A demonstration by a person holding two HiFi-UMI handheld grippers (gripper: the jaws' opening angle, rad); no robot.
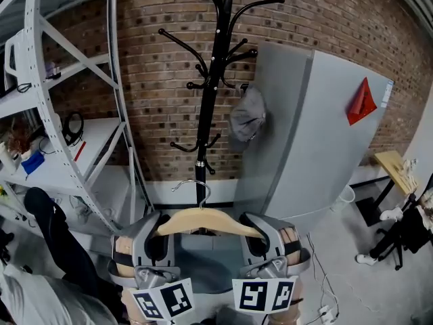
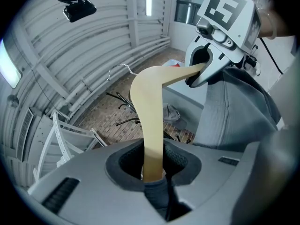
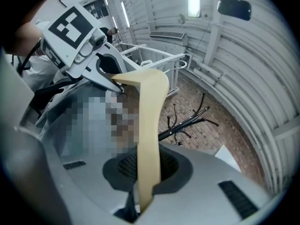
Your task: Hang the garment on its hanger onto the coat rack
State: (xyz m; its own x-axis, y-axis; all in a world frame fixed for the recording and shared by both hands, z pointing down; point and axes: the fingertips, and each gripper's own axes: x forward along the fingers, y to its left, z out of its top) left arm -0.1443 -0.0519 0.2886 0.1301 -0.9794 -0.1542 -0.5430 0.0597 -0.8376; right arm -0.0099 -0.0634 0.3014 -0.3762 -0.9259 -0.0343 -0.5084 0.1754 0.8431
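A wooden hanger [image 1: 203, 221] with a metal hook [image 1: 193, 185] is held level, low in the head view. My left gripper [image 1: 159, 234] is shut on its left end and my right gripper [image 1: 260, 234] is shut on its right end. A grey garment [image 1: 203, 259] hangs from the hanger between them, mostly hidden. The black coat rack [image 1: 206, 93] stands straight ahead against the brick wall, beyond the hook and apart from it. In the left gripper view the hanger [image 2: 150, 107] runs from my jaws to the right gripper [image 2: 206, 67], beside the garment [image 2: 234, 111]. The right gripper view shows the hanger [image 3: 150, 125] and the coat rack [image 3: 187, 123].
A grey cap [image 1: 247, 117] hangs on a right-hand arm of the rack. A large grey panel [image 1: 318, 134] with a red triangle leans just right of the rack. White metal shelving [image 1: 61, 80] with small items stands on the left. A person's dark sleeve [image 1: 54, 239] is at lower left.
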